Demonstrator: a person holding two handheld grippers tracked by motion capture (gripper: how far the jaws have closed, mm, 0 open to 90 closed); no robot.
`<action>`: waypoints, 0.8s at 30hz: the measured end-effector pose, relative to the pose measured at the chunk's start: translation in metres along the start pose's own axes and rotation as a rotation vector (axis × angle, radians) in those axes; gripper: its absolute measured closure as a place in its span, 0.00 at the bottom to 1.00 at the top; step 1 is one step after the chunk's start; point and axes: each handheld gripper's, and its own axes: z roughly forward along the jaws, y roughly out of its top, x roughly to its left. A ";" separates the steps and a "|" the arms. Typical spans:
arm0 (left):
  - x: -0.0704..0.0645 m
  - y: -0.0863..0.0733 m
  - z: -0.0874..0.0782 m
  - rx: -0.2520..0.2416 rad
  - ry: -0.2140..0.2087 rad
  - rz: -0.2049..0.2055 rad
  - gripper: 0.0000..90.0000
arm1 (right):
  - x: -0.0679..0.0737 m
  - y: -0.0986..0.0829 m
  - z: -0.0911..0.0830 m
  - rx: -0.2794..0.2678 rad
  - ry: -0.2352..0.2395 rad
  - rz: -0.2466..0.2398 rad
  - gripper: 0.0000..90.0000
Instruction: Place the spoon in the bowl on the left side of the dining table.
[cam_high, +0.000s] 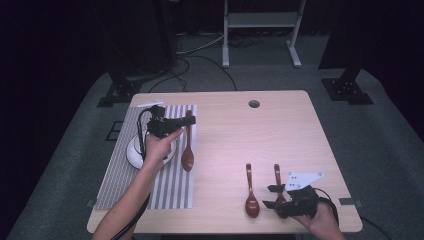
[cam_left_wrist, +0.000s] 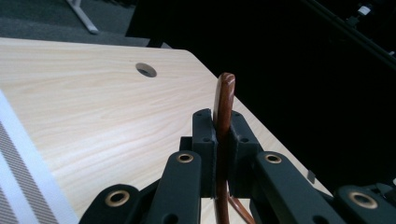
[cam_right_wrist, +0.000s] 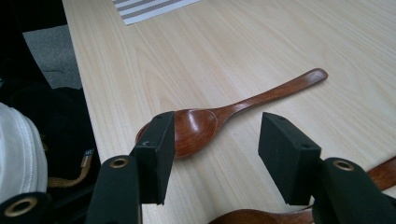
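Nearest the person, the right gripper hovers low over the front right of the table, jaws spread wide, holding nothing. It sits over the right one of two wooden spoons; that right spoon lies partly under it, only its handle clear in the high view. The middle spoon lies flat just to its left, bowl toward the person, handle pointing away. In the right gripper view this spoon shows between the open jaws but farther off, not touched.

Farther back on the left, the left gripper is clamped on the handle of a third spoon, which hangs bowl-down over the right edge of the striped mat. The left gripper view confirms it: jaws pressed tight on the handle, its tip sticking out past them. A white dish sits on the mat just left of that spoon, mostly behind the hand.

Judgement: looks like spoons going to the mat beside the dish. One spoon is in the air there, not set down yet; two remain on bare wood. Right gripper seems lined up for the next pick.
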 end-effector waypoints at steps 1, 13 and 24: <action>0.001 0.002 0.000 -0.001 0.005 0.001 0.93 | 0.000 0.000 0.000 0.000 0.001 -0.002 0.50; 0.006 0.017 -0.006 -0.012 0.027 0.009 0.93 | 0.000 0.000 0.001 0.003 0.004 0.000 0.50; 0.020 0.030 -0.024 -0.052 0.078 -0.014 0.93 | -0.001 0.000 -0.001 0.002 0.002 0.000 0.50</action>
